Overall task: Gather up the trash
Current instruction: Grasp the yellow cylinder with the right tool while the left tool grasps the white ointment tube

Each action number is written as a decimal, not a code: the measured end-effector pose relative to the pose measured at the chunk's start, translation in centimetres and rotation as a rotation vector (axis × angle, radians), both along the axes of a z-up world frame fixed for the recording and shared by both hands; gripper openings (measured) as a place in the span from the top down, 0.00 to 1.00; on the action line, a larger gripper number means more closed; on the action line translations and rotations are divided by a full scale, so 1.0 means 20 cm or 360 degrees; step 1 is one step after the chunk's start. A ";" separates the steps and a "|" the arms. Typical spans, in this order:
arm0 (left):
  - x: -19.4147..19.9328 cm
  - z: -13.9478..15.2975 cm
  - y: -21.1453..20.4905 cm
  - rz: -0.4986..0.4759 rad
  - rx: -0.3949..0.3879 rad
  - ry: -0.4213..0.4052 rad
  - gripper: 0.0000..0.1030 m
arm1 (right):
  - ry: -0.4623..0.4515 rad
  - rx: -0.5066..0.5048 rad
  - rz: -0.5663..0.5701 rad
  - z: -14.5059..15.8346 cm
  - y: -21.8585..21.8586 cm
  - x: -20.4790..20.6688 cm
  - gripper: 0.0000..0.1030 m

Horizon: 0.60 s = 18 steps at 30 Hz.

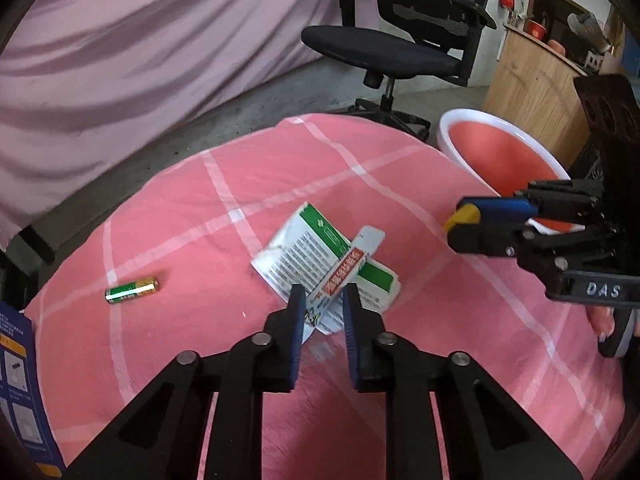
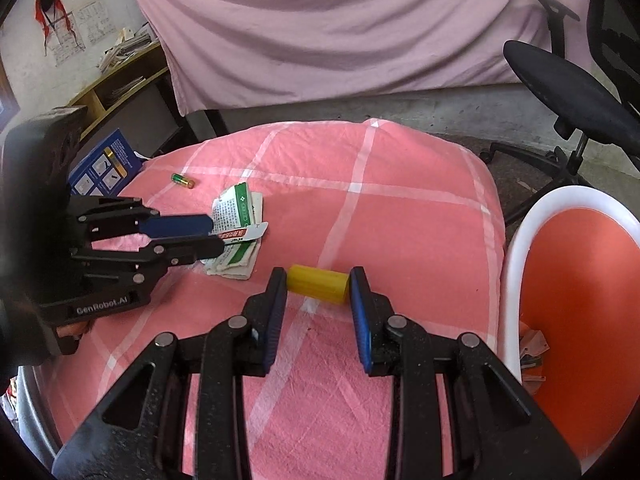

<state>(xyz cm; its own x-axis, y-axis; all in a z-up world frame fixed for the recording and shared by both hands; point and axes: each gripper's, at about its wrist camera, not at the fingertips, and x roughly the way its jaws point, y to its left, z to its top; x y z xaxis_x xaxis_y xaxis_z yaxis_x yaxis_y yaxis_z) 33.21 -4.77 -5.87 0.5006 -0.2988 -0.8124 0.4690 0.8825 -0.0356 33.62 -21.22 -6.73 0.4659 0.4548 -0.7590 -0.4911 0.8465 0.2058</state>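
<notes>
My left gripper (image 1: 320,296) is shut on a narrow white wrapper with a red label (image 1: 344,270), held over a crumpled green-and-white paper packet (image 1: 304,248) on the pink checked cloth (image 1: 180,200). In the right wrist view the wrapper (image 2: 244,234) sticks out past the left gripper (image 2: 214,232) above the packet (image 2: 236,208). My right gripper (image 2: 318,280) is shut on a yellow cylinder (image 2: 318,284) just above the cloth (image 2: 400,220); it shows in the left wrist view (image 1: 454,220) holding the cylinder (image 1: 464,214). A green battery (image 1: 132,290) lies at left, also seen far left (image 2: 183,180).
An orange bin with a white rim (image 2: 516,264) stands at the right edge of the table, with some scraps inside; it also shows in the left wrist view (image 1: 452,120). A black office chair (image 1: 404,48) stands behind. A blue leaflet (image 2: 108,164) lies at the left.
</notes>
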 end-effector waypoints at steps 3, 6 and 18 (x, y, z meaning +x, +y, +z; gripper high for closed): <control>-0.01 0.00 0.01 0.0028 -0.0031 0.0026 0.95 | 0.0000 0.0006 0.0003 0.00 0.00 0.00 0.51; -0.02 0.00 0.01 0.0088 -0.0062 0.0049 1.00 | -0.0002 0.0014 0.0001 0.00 -0.01 0.00 0.51; -0.05 0.08 -0.01 0.0130 -0.0046 -0.0054 1.00 | -0.0023 0.0069 -0.0041 0.02 -0.06 -0.03 0.51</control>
<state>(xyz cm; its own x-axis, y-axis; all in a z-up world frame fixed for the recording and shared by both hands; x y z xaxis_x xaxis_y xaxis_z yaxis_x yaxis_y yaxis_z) 32.18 -4.99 -4.32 0.5516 -0.2785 -0.7862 0.3966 0.9168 -0.0466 33.09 -22.43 -6.39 0.4889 0.4747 -0.7319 -0.4722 0.8494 0.2355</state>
